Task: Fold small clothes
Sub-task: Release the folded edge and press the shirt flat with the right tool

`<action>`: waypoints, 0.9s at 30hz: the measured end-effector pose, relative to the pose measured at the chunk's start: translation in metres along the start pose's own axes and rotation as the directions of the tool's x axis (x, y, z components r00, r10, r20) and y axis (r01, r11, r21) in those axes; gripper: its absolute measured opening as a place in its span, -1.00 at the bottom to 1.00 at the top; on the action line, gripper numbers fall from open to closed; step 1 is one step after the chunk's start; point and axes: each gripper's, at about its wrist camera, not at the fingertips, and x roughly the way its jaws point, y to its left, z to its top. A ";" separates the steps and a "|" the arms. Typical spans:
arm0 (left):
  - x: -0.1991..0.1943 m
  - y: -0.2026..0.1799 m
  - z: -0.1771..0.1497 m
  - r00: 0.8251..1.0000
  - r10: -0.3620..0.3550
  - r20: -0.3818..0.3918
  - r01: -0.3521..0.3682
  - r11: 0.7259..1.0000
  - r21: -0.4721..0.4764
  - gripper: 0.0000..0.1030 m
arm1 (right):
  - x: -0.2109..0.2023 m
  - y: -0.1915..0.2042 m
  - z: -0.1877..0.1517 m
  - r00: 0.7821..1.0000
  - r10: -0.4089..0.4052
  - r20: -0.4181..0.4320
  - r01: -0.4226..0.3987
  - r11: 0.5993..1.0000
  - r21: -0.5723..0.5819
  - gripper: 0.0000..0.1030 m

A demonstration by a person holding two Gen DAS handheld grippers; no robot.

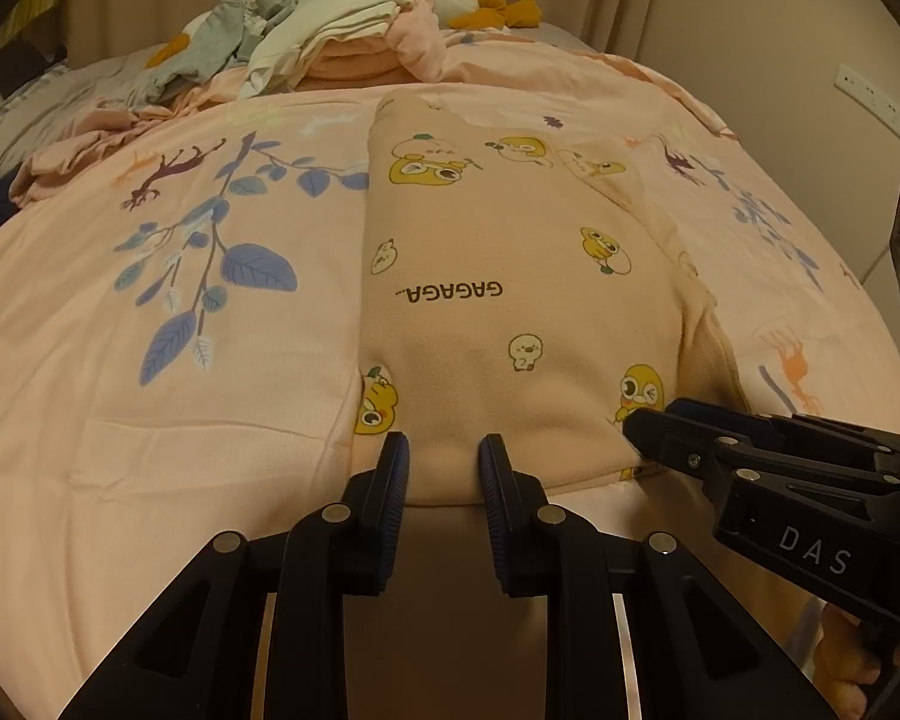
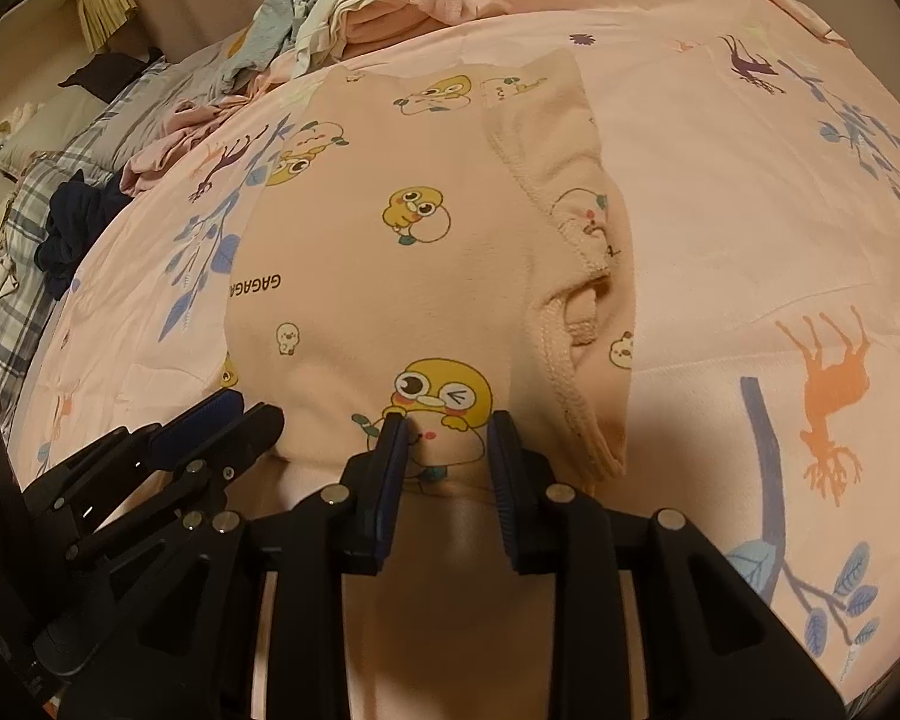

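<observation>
- The peach garment (image 1: 510, 300), printed with yellow cartoon ducks, is lying flat on the pink bedspread (image 1: 150, 420), its near hem right at the edge of the bed in front of you; the sleeves appear folded in along the right side.
- You are holding the left gripper (image 1: 444, 456) at that near hem, jaws a little apart with the fabric edge lying between them. Whether the pads are actually pinching cloth cannot be told from either view.
- Your right gripper (image 2: 447, 438) is sitting just beside it on the same hem, over the winking duck print, jaws likewise narrowly parted; here too a grip cannot be confirmed.
- It is looking like a light, soft fleecy knit: it will probably be drooping and sagging between two holds, and stacked layers may be sliding apart.
- Taking hold at the two near hem corners, through all layers, seems the safest bet for carrying the hem toward the collar.
- The bedspread underneath is equally soft, so you are risking pinching it along with the hem.
- The clothes pile (image 1: 330, 30) is sitting well apart at the far end, not blocking the fold.
</observation>
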 end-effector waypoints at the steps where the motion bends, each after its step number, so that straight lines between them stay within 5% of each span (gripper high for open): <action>1: 0.000 0.000 0.000 1.000 0.001 0.000 -0.001 1.000 0.000 -0.55 | 0.000 0.000 0.000 1.000 0.001 0.000 -0.001 1.000 -0.002 -0.45; 17: 0.000 0.000 0.000 1.000 -0.002 0.000 0.002 1.000 -0.004 -0.54 | 0.001 0.006 0.000 1.000 -0.012 -0.002 0.012 0.999 -0.035 -0.30; 27: -0.006 0.014 0.008 0.996 -0.085 -0.009 0.084 0.994 -0.072 -0.53 | -0.002 0.000 0.004 0.999 0.034 -0.001 -0.034 0.999 -0.006 -0.20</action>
